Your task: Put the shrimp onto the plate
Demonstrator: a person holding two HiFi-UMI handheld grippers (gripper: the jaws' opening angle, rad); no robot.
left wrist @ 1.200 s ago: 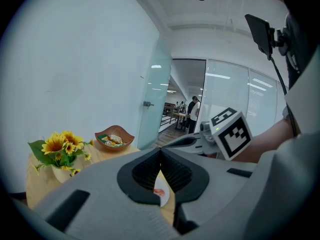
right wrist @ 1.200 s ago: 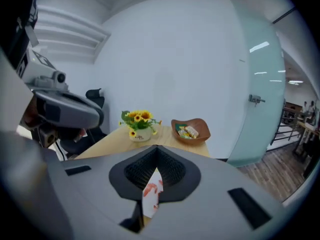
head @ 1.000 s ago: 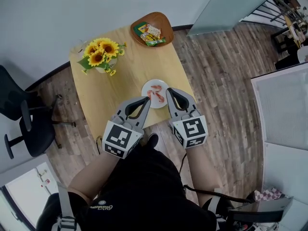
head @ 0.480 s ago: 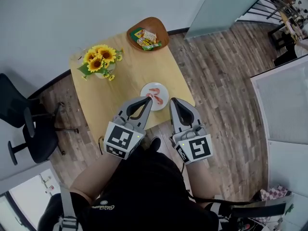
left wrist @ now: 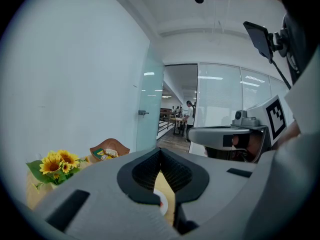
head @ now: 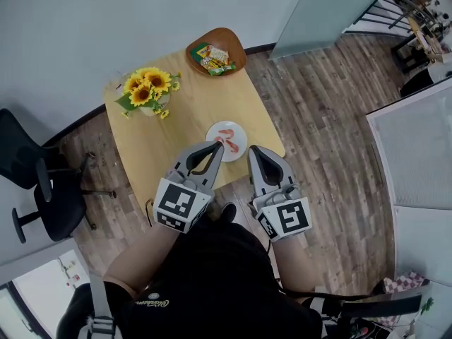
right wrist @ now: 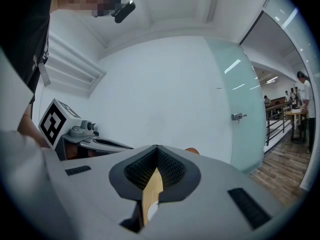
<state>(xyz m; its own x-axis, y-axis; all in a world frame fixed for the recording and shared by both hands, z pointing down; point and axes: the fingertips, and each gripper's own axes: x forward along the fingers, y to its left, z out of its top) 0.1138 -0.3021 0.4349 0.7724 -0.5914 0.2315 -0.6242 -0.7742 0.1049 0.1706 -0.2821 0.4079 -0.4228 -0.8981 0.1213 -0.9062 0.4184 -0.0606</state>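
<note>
since the shrimp lie on the white plate, toward the counter's near right edge, the task looks finished. the left tool and right tool hover just near of it, each closed tip to tip and holding nothing.

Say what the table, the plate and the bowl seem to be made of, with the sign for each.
Table: pale wood or wood-look laminate, matt; even tan colour, no glare.
Plate: plain white and smooth, probably ceramic, possibly plastic.
Bowl: wood, it seems; warm brown with a slight sheen.
</note>
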